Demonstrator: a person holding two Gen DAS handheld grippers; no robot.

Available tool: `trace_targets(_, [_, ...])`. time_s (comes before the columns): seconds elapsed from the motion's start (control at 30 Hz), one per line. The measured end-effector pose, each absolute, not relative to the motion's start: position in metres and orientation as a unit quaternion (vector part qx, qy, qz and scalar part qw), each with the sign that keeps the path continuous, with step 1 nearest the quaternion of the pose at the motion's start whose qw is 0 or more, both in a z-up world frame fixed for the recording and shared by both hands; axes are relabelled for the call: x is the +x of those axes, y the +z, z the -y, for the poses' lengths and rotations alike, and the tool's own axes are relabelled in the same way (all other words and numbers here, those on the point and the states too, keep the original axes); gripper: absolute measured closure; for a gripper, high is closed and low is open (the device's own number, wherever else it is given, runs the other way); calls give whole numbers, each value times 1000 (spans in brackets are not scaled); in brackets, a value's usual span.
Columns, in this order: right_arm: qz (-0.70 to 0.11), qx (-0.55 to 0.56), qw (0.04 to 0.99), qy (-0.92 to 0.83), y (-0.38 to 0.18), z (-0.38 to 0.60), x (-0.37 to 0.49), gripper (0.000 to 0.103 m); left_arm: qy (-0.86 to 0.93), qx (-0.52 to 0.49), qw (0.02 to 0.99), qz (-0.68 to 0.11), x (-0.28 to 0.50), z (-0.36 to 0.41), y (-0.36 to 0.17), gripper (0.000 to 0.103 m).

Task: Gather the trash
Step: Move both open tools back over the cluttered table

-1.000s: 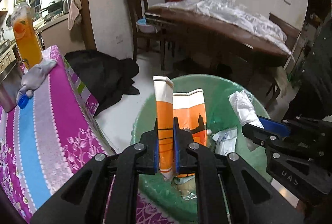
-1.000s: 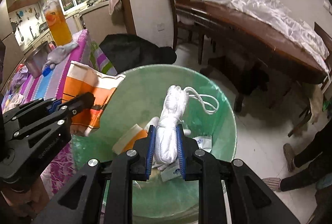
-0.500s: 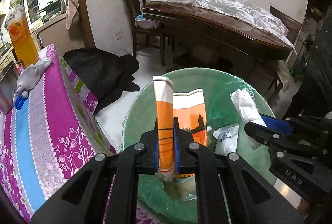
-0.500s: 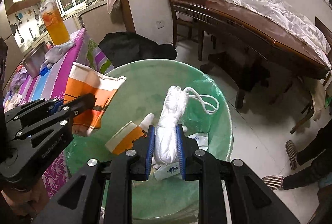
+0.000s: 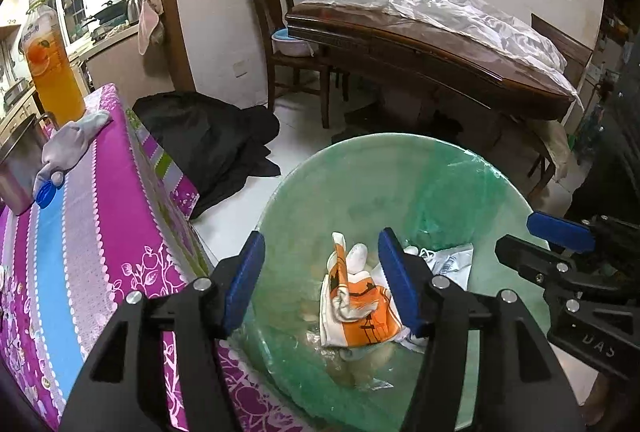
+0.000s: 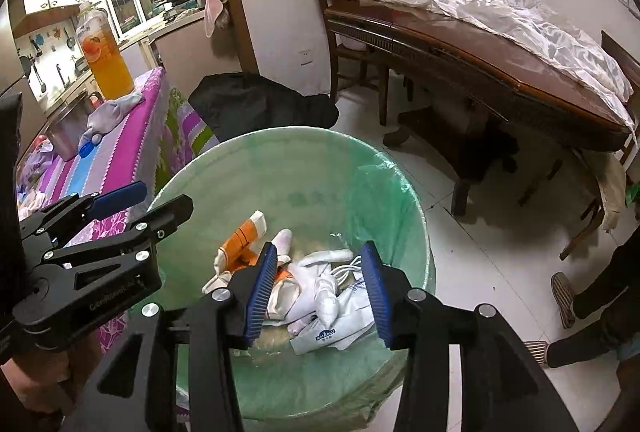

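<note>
A bin lined with a green bag [image 5: 400, 168] [image 6: 288, 160] stands on the floor beside the table. Inside lie an orange and white wrapper [image 5: 356, 296] [image 6: 240, 238], a white bundle with a cord [image 6: 324, 292] and a white packet [image 5: 450, 264] [image 6: 340, 328]. My left gripper [image 5: 322, 282] is open and empty above the bin's near rim. My right gripper [image 6: 320, 288] is open and empty above the trash. Each gripper shows in the other's view: the right gripper [image 5: 560, 232], the left gripper [image 6: 132, 200].
A table with a purple and blue striped cloth [image 5: 80, 232] stands left of the bin, with an orange juice bottle [image 5: 52, 72], a grey rag [image 5: 72, 144], a blue cap [image 5: 46, 196] and a metal pot [image 5: 16, 168]. A black cloth heap [image 5: 208, 148] lies on the floor. A wooden table [image 5: 432, 52] is behind.
Both grippers opened. The orange wrapper dropped from the left gripper and the white bundle from the right gripper into the bin.
</note>
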State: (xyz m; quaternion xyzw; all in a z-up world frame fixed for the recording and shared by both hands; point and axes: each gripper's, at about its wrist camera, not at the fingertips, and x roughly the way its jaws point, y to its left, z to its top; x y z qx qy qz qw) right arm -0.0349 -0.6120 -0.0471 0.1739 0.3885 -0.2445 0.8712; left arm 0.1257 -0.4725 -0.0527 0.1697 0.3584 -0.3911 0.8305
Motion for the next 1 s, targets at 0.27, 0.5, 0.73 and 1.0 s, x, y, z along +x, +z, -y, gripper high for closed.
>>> trace_targets(0.27, [-368, 165, 881, -249, -33, 606, -43, 53, -387, 173, 835, -350, 125, 464, -47, 47])
trace_targets(0.5, [-252, 119, 928, -246, 15, 553, -62, 8, -360, 175, 855, -330, 134, 413, -33, 46])
trace_targets(0.73, [-234, 122, 947, -184, 25, 500, -41, 5, -317, 156, 880, -319, 155, 339, -11, 40])
trace_targets(1.0, [-253, 118, 953, -120, 20, 448, -7, 5, -195, 89, 915, -342, 209, 185, 1, 38])
